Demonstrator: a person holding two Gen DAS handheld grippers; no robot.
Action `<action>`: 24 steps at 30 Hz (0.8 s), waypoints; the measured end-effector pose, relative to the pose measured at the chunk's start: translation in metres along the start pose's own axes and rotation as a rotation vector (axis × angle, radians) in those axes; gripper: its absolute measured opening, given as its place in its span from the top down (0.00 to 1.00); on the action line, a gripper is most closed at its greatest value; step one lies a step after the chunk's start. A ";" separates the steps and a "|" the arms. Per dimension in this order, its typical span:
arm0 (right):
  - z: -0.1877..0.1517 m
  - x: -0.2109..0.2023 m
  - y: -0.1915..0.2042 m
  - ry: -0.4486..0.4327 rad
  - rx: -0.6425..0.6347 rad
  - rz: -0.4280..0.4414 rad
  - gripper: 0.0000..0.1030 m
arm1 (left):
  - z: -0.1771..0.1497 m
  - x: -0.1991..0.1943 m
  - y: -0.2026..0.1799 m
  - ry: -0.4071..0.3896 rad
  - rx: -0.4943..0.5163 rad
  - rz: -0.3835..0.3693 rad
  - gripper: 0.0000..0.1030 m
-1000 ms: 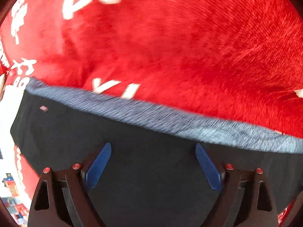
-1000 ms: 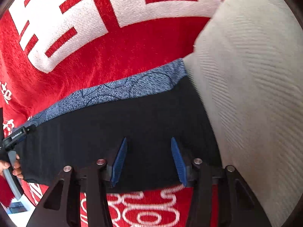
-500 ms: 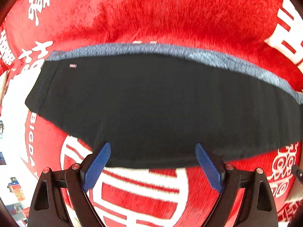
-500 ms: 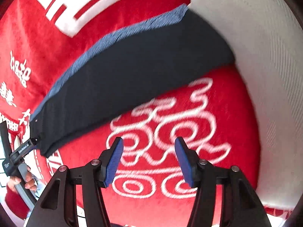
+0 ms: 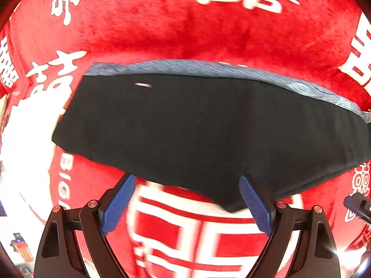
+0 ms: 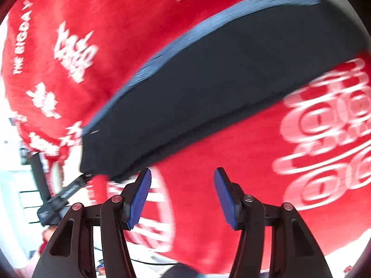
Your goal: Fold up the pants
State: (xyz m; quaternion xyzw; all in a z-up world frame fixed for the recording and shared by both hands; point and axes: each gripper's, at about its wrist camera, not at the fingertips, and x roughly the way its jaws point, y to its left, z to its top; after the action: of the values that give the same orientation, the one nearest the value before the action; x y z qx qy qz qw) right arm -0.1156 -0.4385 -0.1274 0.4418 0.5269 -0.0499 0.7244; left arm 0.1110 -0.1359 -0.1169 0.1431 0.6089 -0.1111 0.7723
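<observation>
The black folded pants with a blue-grey patterned band (image 5: pixel 208 125) lie flat on the red plush cloth with white characters (image 5: pixel 162 30), as one long neat strip. The left gripper (image 5: pixel 185 203) hangs just above the near edge w/ jaws wide open, nothing between them. The right gripper (image 6: pixel 182 192) is a bit apart from the strip (image 6: pixel 208 81), over bare red cloth, jaws also open and empty.

The fold looks almost finished, maybe one more fold across the length is left. To do it well, I think both grippers should take the same short end at its two corners, pinch all layers incl. the blue band, lift low and lay it over evenly, so edges match and no wrinkle stays.
</observation>
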 end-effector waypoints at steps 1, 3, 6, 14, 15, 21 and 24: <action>-0.006 0.015 0.016 0.011 -0.003 0.037 0.41 | 0.001 0.003 0.010 0.000 0.004 0.004 0.11; -0.015 0.037 0.039 0.032 -0.010 0.080 0.41 | 0.002 0.011 0.025 0.005 0.006 0.006 0.11; -0.030 0.076 0.071 0.071 -0.014 0.117 0.41 | 0.000 0.020 0.042 0.009 0.006 0.005 0.11; -0.033 0.130 0.099 0.064 0.005 0.167 0.41 | 0.000 0.035 0.061 -0.005 0.035 -0.042 0.11; -0.032 0.132 0.100 0.058 0.007 0.169 0.41 | 0.001 0.036 0.061 -0.008 0.038 -0.049 0.11; -0.023 0.139 0.093 0.044 0.094 0.209 0.73 | 0.013 0.040 0.049 -0.030 0.055 -0.130 0.11; -0.020 0.143 0.093 0.074 0.134 0.182 0.90 | 0.012 0.037 0.036 -0.034 0.108 -0.151 0.11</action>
State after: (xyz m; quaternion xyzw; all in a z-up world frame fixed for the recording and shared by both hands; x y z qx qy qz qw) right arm -0.0172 -0.3123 -0.1894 0.5370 0.5065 -0.0025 0.6746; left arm 0.1433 -0.1066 -0.1469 0.1363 0.5979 -0.2039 0.7632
